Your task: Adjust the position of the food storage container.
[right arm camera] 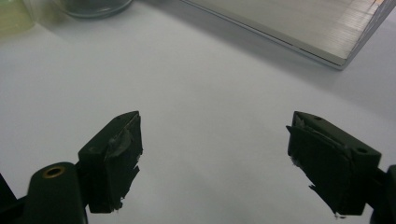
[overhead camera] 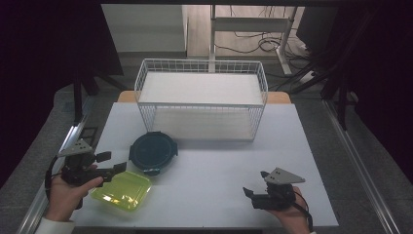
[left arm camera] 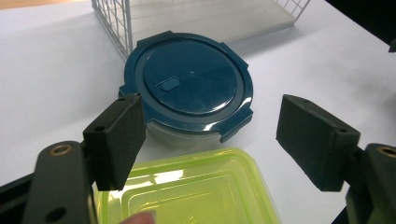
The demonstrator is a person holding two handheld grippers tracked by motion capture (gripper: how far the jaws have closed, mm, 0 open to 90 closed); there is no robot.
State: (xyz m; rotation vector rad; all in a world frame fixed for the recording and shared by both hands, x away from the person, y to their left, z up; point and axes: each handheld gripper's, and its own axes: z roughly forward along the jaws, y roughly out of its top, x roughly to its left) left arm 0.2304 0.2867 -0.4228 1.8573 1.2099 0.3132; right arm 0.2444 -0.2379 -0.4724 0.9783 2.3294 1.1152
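A white wire basket stands at the table's far edge. Cables trail across the floor behind it.

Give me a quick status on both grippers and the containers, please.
Left gripper open, above green container. Right gripper open, empty. Round blue-lidded container sits before wire basket. Nothing in the way.

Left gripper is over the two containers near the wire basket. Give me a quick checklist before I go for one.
1. Left gripper jaws open, nothing between: ok.
2. Right gripper open, over bare table: ok.
3. Round container with dark blue clip lid, lid on: ok; clips latched: cannot tell.
4. Translucent lime-green square container under the left gripper, lid seated: cannot tell.
5. White wire basket top open: ok.
6. White table between grippers free: ok.
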